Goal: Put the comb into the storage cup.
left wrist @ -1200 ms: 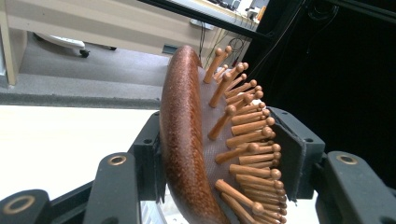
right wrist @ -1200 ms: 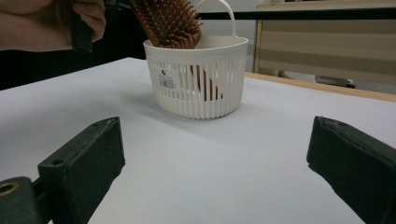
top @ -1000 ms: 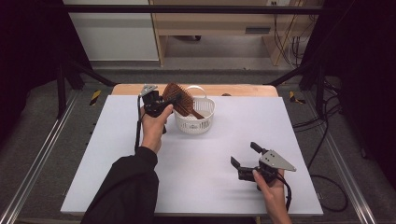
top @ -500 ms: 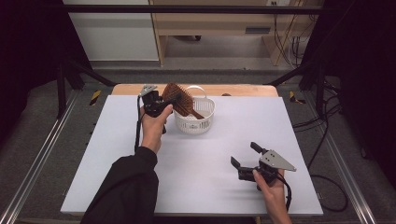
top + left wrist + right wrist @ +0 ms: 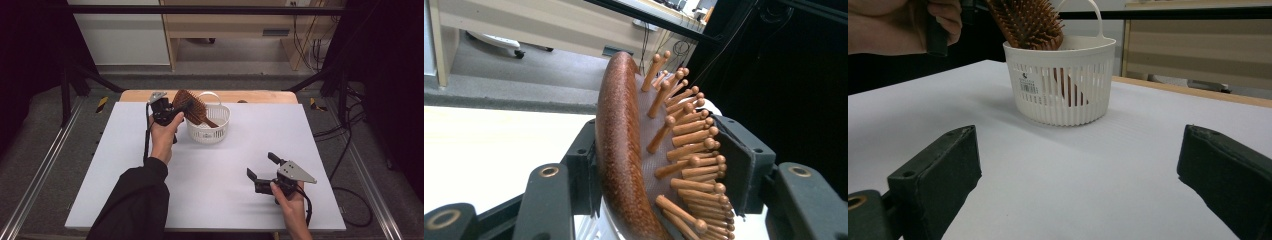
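A brown wooden hairbrush [image 5: 192, 106] leans tilted in a white slotted basket [image 5: 209, 131] at the back of the white table, handle down inside it. My left gripper [image 5: 184, 108] is shut on the brush's head [image 5: 624, 150]; one pad lies on its smooth back, the other against the wooden bristles [image 5: 689, 150]. In the right gripper view the brush [image 5: 1025, 22] rises out of the basket [image 5: 1063, 85], with the left hand [image 5: 903, 25] beside it. My right gripper [image 5: 260, 167] rests open near the front right of the table, nothing between its jaws.
The white table top [image 5: 125, 165] stretches bare around both hands. A wooden strip [image 5: 260, 96] runs along its far edge. Beyond it stand a wooden shelf unit [image 5: 225, 30] and cables on the floor [image 5: 350, 150] at the right.
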